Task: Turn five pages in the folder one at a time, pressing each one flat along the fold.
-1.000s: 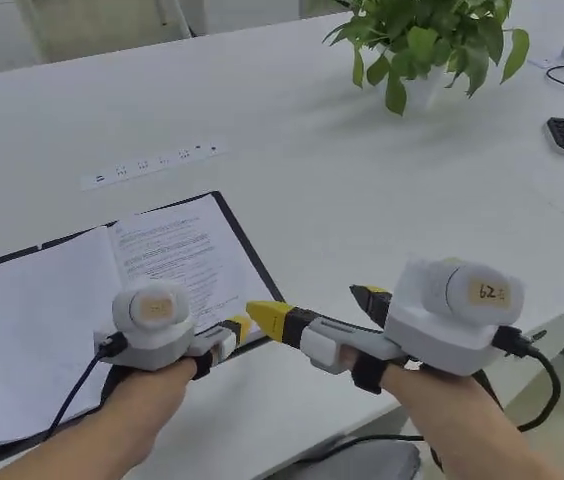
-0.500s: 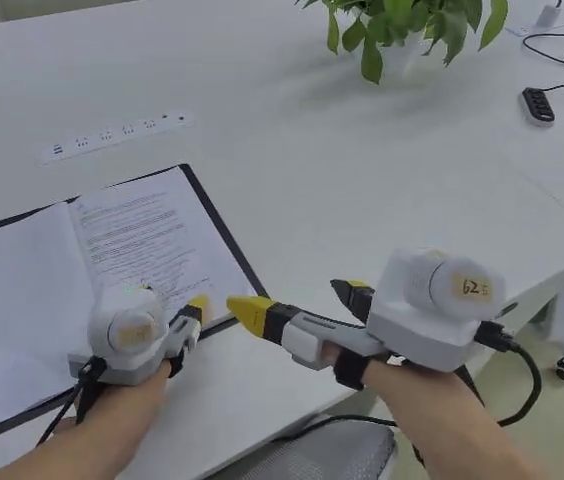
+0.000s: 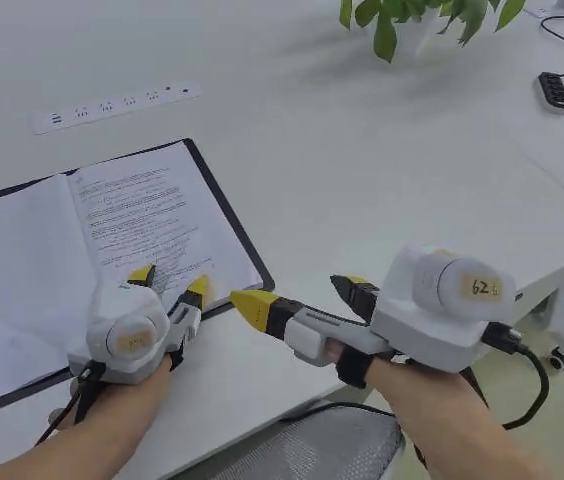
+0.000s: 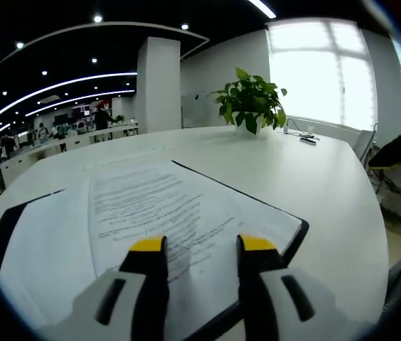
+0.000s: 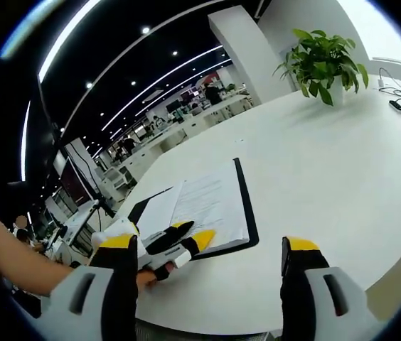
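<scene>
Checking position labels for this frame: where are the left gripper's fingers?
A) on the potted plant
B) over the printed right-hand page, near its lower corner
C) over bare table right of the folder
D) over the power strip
B: the left gripper has its yellow-tipped fingers apart over the printed page of the open folder, near that page's lower right corner.
</scene>
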`<state>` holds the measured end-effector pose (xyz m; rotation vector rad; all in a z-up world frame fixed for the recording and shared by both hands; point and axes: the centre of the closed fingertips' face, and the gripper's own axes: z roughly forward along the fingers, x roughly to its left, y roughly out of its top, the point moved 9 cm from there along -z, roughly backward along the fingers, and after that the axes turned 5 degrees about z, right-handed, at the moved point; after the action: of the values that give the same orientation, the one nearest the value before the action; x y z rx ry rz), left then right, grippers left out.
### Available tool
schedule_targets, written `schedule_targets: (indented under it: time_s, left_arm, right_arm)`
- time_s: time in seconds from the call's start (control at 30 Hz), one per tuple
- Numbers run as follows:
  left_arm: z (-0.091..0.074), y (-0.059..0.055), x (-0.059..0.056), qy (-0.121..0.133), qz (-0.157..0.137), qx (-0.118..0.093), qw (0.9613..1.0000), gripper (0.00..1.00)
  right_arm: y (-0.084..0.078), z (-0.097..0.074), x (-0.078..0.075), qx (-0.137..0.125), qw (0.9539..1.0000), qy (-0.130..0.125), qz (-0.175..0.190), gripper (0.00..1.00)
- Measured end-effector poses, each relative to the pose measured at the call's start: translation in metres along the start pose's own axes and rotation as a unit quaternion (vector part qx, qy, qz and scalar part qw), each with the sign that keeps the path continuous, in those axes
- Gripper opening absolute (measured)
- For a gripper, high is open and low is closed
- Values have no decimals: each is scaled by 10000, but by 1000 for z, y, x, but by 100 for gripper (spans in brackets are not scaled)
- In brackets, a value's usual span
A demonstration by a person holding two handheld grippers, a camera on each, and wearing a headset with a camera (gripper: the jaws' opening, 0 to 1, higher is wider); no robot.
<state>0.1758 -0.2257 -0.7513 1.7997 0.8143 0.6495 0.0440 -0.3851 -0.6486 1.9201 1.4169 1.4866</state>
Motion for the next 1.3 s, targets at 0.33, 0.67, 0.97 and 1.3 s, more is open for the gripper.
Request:
schedule_targets:
  time_s: [0.33,0.67,0.97,1.3]
  left_arm:
    - [-1,0,3,50,-40,-84,9999,25]
    - [-2,1,9,178,-176,-57,9997,8]
    - [-1,1,14,91,-1182,-80,9929,1]
    - [-1,2,17,-63,-1849,-73,9827,0]
  right_arm:
    - [0,5,0,89,10000,-7,-35,79]
    - [-1,7,0,102,9999,-13,-42,77]
    - [8,20,-3,154,9998,85,-101,70]
    - [8,60,0,536,9977,366,-175,62]
